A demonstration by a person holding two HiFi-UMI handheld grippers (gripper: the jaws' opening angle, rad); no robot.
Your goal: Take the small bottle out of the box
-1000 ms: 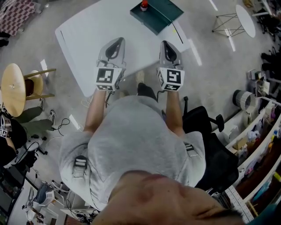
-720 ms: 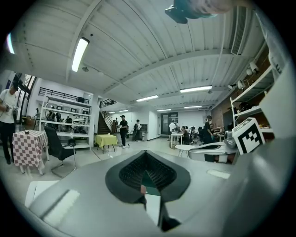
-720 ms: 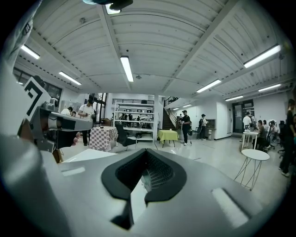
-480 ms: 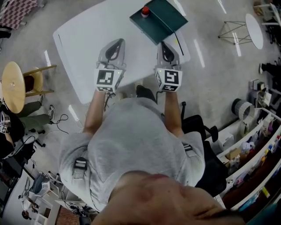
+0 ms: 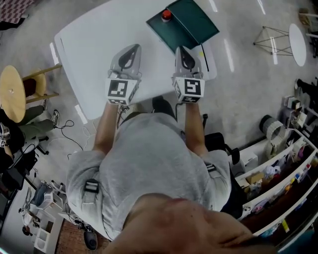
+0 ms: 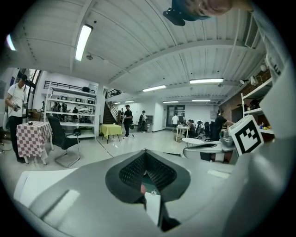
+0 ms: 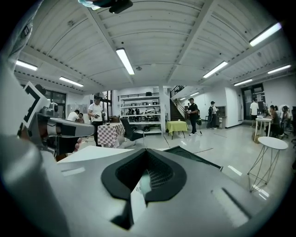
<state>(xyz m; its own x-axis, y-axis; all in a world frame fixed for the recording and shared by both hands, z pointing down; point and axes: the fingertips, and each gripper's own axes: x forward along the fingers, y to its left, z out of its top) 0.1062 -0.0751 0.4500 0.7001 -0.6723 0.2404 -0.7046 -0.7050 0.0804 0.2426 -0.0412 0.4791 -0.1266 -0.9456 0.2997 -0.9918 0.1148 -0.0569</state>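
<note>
Where the small bottle stands: a red-capped item [image 5: 166, 15], by my reading the small bottle, sits at the left corner of the dark green box [image 5: 191, 25]. It is too small to tell how deep it sits.
Box: on the far right part of the white counter [image 5: 99, 44], close to the counter's edge and just beyond the right tongs [image 5: 183, 49].
Right tongs: closed on nothing, tips touching, aimed at the near edge of the box.
Left tongs [image 5: 132, 47]: also closed and empty, over bare counter, apart from the box.
Stage: likely the approach; the bottle is untouched.
Risk, tipping: closed tips arriving at the cap would push the bottle over, so the tongs must open first.
Risk, shifting: a nudge could slide the box toward the counter's edge, since nothing steadies it.
Risk, slipping: a grip on the cap alone may let the bottle swing or drop.
</note>
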